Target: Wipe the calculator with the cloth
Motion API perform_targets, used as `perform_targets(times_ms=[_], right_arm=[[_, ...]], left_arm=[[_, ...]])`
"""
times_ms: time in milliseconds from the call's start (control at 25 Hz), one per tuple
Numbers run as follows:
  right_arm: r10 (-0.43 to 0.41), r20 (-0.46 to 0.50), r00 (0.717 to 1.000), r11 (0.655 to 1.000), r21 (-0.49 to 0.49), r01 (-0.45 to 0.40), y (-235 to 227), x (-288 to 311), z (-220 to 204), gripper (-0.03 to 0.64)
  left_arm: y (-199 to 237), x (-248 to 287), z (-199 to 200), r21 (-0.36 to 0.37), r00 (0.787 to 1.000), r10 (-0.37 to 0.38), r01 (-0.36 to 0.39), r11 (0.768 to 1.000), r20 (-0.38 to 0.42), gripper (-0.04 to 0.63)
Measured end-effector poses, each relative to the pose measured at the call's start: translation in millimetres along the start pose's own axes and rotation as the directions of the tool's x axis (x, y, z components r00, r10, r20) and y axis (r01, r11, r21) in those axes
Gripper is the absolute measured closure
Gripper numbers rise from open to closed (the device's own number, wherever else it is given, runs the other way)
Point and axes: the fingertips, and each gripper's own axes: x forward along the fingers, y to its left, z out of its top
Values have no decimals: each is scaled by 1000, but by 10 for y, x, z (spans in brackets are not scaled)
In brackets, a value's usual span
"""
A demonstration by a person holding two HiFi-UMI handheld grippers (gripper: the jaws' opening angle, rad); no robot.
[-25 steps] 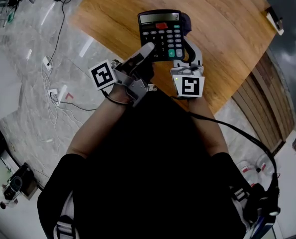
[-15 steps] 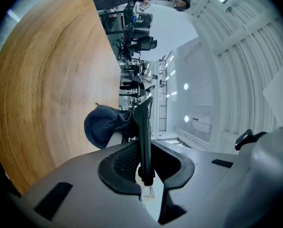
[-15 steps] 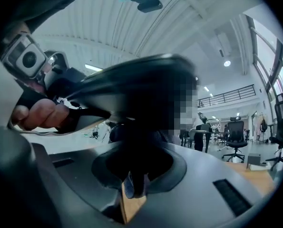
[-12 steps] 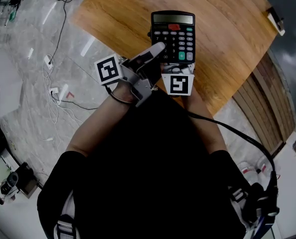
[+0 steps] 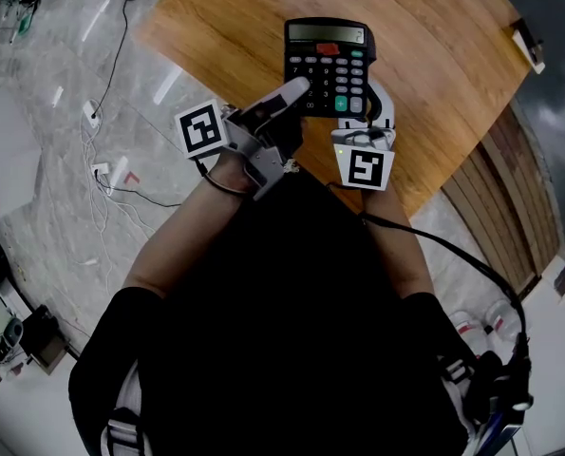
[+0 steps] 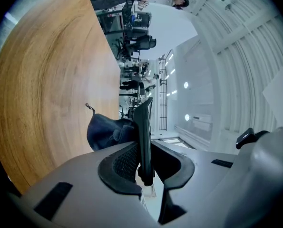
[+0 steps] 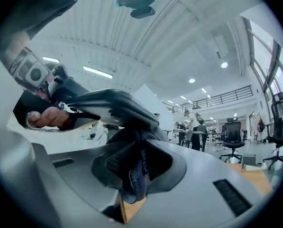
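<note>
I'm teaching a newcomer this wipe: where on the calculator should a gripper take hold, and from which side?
Take the calculator by its lower left edge, from the end opposite the display, as the left gripper does. It is a thin flat slab, so the fingers close across its thickness, leaving most of the face and back free for the cloth.

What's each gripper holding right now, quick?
Left gripper: closed on the calculator.
Right gripper: closed on the cloth.
</note>
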Motion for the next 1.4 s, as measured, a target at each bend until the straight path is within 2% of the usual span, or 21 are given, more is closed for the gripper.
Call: perform_targets(times_ms=[120,280,400,520,640,760,920,1080,1160,1240,1400], right_arm=[[5,16,1000,1000,-10,-5,-14,-16,20,556],[73,73,995,997,20,-74,354,29,182,555],[108,44,993,993,39,-110,503,-9,146,555],[78,-3,997,996,34,-78,285,-80,37,555],[29,-8,1000,1000,10,-29,0,-144,9,555],[12,4,1000,1000,15,-12,-57,-165,30,555],[82,30,996,995,46,-83,284,-181,122,557],[209,-38,977,978,1,-209,660,-369,66,555],[223,-52,973,975,-5,-223,669,-511,62,555],[196,-82,977,981,3,-196,534,-657,28,555],[75,-154,985,997,28,-71,36,-742,-201,555]], left_arm=[[5,21,-15,-2,1000,-1,1,1000,-4,525],[5,45,-18,-6,1000,-4,4,1000,-2,525],[14,41,5,7,1000,4,-4,1000,-4,525],[40,-3,49,11,1000,14,-14,1000,8,525],[49,-44,106,10,999,19,-20,1000,31,525],[81,-46,120,0,999,23,-23,1000,37,525],[100,-25,136,5,999,21,-21,1000,38,525],[155,-57,252,32,998,26,-28,999,59,525],[203,-84,344,51,997,31,-35,998,77,525],[282,-84,419,59,996,36,-41,997,84,525],[696,12,518,53,997,56,-59,997,58,525]])
